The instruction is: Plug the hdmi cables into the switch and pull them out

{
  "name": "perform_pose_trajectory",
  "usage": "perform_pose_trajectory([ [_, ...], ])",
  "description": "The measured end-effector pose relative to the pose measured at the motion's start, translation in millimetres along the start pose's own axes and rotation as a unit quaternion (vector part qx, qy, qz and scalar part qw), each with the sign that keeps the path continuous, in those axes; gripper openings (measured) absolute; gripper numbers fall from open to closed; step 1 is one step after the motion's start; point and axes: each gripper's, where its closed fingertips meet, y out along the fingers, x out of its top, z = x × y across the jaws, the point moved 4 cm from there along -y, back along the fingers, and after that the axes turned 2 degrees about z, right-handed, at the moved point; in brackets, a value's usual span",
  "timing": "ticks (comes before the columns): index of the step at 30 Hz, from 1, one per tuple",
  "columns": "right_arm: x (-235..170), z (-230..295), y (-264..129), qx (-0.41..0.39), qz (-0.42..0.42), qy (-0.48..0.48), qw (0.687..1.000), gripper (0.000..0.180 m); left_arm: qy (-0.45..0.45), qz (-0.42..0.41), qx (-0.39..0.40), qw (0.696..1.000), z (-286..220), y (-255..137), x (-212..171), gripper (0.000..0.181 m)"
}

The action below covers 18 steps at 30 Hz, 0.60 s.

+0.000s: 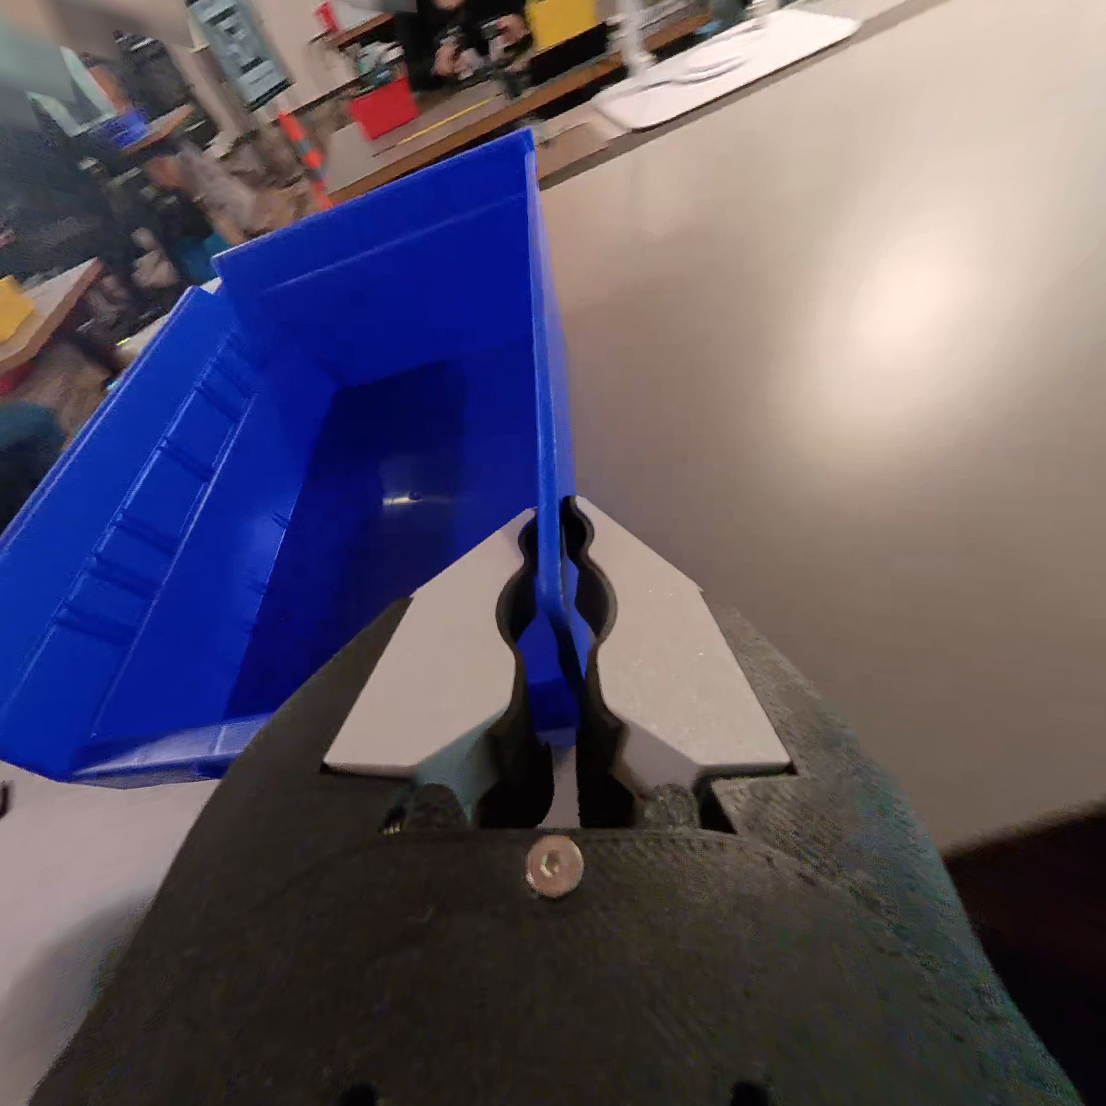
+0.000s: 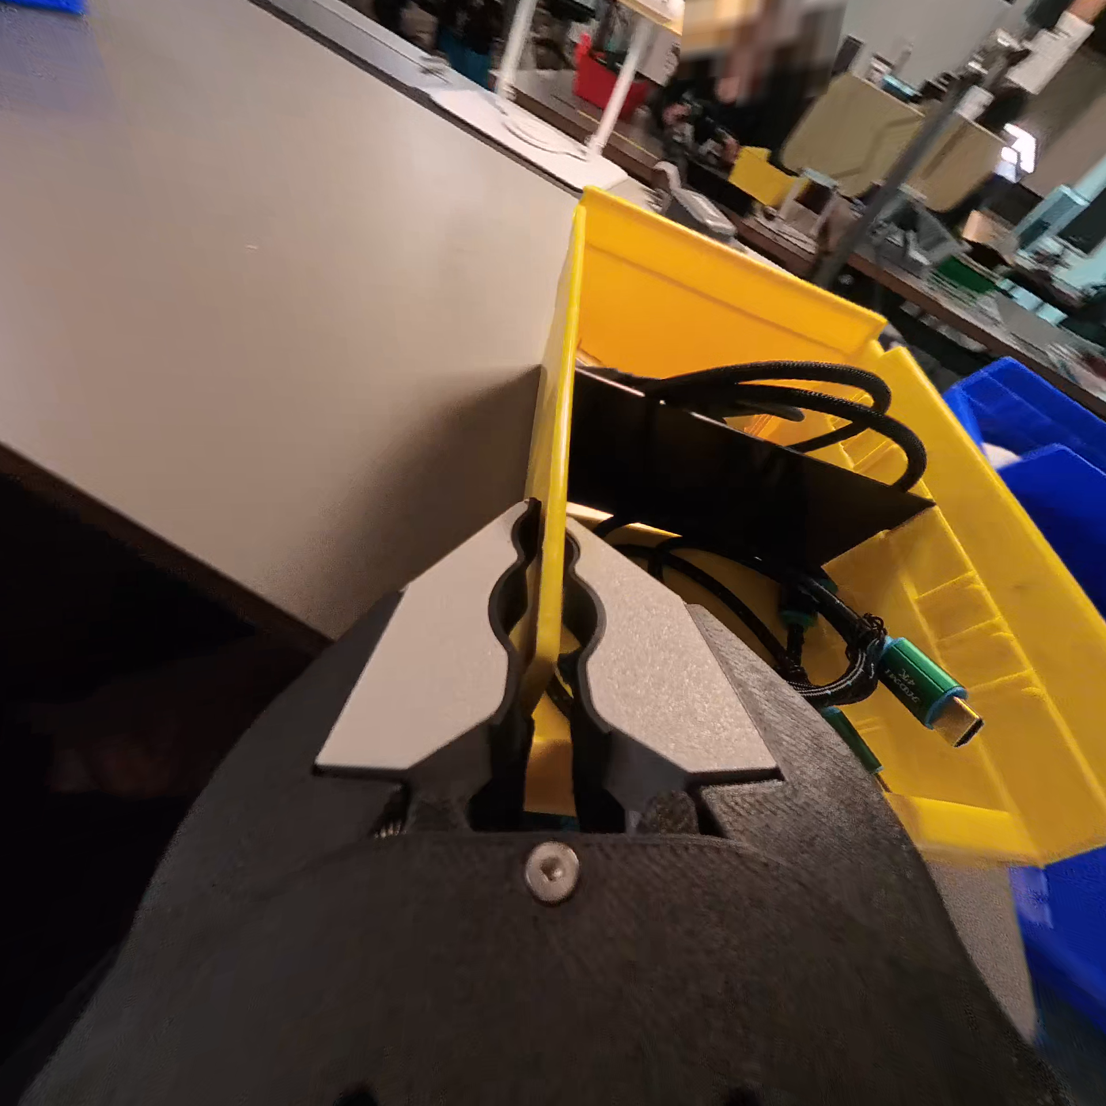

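My left gripper (image 1: 552, 509) is shut on the right side wall of an empty blue bin (image 1: 383, 335), which is tilted over the grey table (image 1: 838, 359). My right gripper (image 2: 550, 514) is shut on the left side wall of a yellow bin (image 2: 688, 281). Inside the yellow bin a black flat box, the switch (image 2: 730, 473), lies slanted, with black braided HDMI cables (image 2: 838, 383) looped over and under it. One cable's green plug with a gold tip (image 2: 921, 688) points toward the bin's right wall. A second green plug (image 2: 850, 739) is partly hidden behind my right finger.
More blue bins (image 2: 1053, 467) sit right of the yellow bin. The grey table (image 2: 239, 269) stretches left of it, with its dark edge at lower left. Workbenches with a red bin (image 1: 386, 108), yellow bins and people stand in the blurred background. About 60 centimeters separates my left fingertips from my right.
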Motion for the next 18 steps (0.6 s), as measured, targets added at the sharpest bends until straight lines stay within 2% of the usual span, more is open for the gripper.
perform_pose_trajectory([
  [5,13.1,22.4,11.1,0.078,-0.029,-0.029,0.996,0.004,0.019,-0.016,-0.138,0.99,-52.8,-30.3,3.0,0.005],
  [11,31.1,32.6,45.0,0.138,-0.049,-0.051,0.988,0.004,0.044,-0.024,-0.218,0.975,-106.7,-55.3,8.2,0.005],
  [15,43.5,35.9,71.0,0.192,-0.064,-0.066,0.977,0.004,0.093,-0.043,-0.288,0.952,-127.4,-81.3,2.0,0.006],
  [18,53.1,41.0,89.6,0.233,-0.076,-0.081,0.966,0.006,0.124,-0.064,-0.356,0.924,-126.7,-104.7,-9.8,0.005],
])
